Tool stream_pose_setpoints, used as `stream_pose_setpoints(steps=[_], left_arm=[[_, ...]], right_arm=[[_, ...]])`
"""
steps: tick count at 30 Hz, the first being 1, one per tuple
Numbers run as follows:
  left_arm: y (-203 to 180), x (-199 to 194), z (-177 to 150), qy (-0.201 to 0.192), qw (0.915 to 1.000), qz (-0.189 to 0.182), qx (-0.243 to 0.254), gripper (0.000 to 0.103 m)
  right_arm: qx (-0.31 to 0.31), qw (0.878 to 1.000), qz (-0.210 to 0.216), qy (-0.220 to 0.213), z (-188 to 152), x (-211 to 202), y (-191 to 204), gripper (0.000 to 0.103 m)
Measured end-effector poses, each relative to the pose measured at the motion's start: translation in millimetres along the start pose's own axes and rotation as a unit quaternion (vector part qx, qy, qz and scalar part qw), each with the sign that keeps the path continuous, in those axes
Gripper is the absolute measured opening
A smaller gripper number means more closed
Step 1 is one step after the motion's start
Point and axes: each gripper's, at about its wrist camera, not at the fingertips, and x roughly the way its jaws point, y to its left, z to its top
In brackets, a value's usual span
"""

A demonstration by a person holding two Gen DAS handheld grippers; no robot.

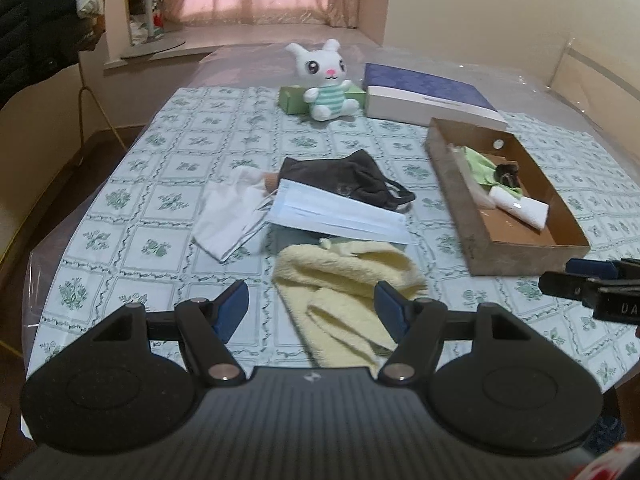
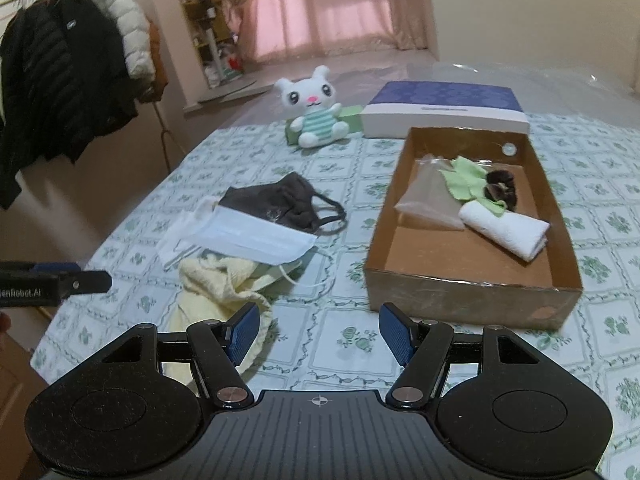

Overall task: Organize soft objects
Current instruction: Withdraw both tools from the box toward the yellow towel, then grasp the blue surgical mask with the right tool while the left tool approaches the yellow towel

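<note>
A pale yellow towel (image 1: 344, 284) lies crumpled near the table's front, right before my open left gripper (image 1: 310, 306). Behind it lie a light blue surgical mask (image 1: 336, 216), a dark cloth mask (image 1: 344, 176) and a white cloth (image 1: 228, 216). A cardboard box (image 1: 472, 216) on the right holds a rolled white towel (image 2: 504, 228), a green cloth (image 2: 468, 180), a dark scrunchie (image 2: 500, 188) and a clear bag (image 2: 428, 200). My right gripper (image 2: 318, 330) is open and empty over the tablecloth, between the yellow towel (image 2: 216, 284) and the box (image 2: 460, 292).
A white plush rabbit (image 1: 326, 80) sits at the back against a green box (image 1: 294, 100). A purple and white box (image 1: 428, 96) lies beside it. Coats (image 2: 60, 80) hang on a rack left of the table. The table edge curves near on the left.
</note>
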Motion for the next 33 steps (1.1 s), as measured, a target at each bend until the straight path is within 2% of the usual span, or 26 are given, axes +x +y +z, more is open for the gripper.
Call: stream_pose_setpoints(steps=[16,33], left_arm=[[23.7,25.3,1.3,0.003,0.9996,0.028,-0.009,0.061],[34.9,70.9,10.8,0.02,0.9991,0.037,-0.01,0.056]], right_arm=[[-0.038,0.999,0.005,0.008,9.2,41.5,13.6,0.066],[-0.136,0.991,0.013,-0.016,31.0,107.1,38.1,0.066]])
